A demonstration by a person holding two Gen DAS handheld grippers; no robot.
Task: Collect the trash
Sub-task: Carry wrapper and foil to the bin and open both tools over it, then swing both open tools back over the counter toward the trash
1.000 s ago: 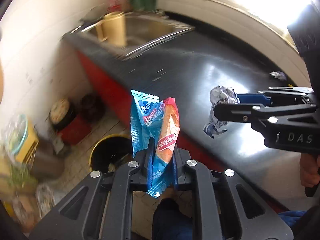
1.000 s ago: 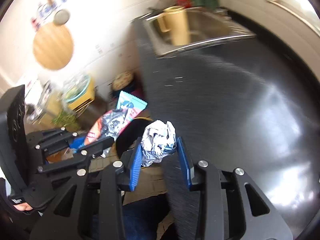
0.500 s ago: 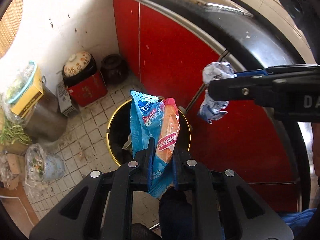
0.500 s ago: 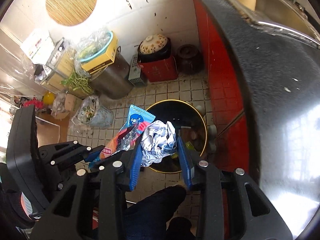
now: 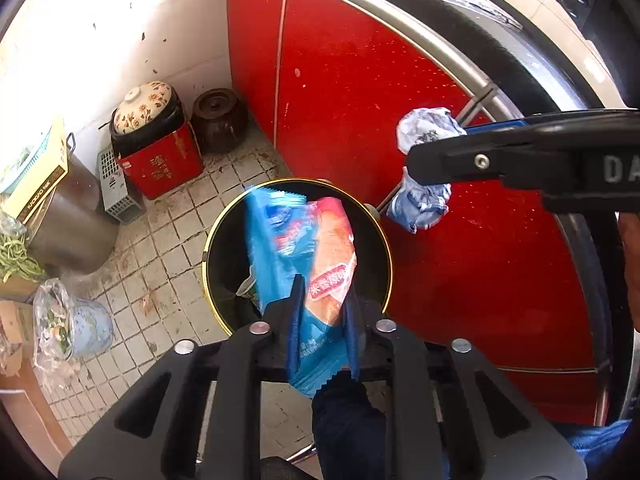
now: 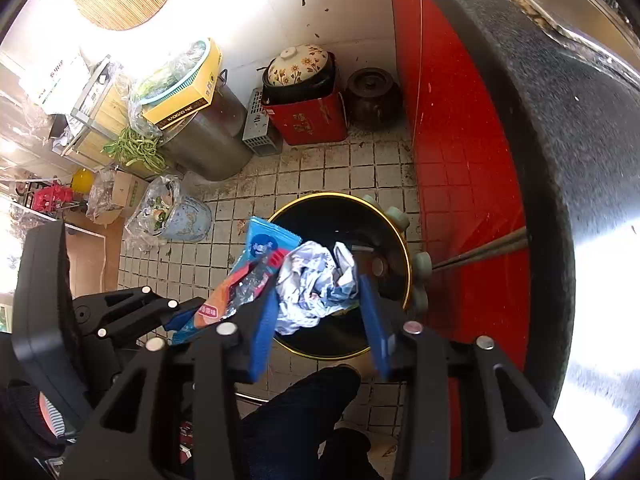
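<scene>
The left gripper (image 5: 322, 312) has just been opening, its jaws now slack around the blue and orange snack wrapper (image 5: 308, 264) that hangs between them; the right gripper (image 6: 320, 316) has likewise been opening, with the crumpled paper (image 6: 316, 284) loose between its blue pads. Both point down over the black bin (image 6: 384, 216) with its gold rim; it stands on the tiled floor (image 6: 344, 168) beside the red cabinet (image 5: 360, 80).

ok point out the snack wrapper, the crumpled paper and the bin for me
snack wrapper (image 5: 332, 256), left wrist view, on its orange printed face
crumpled paper (image 6: 316, 284), right wrist view, middle of the wad
bin (image 6: 320, 199), right wrist view, far part of its gold rim
</scene>
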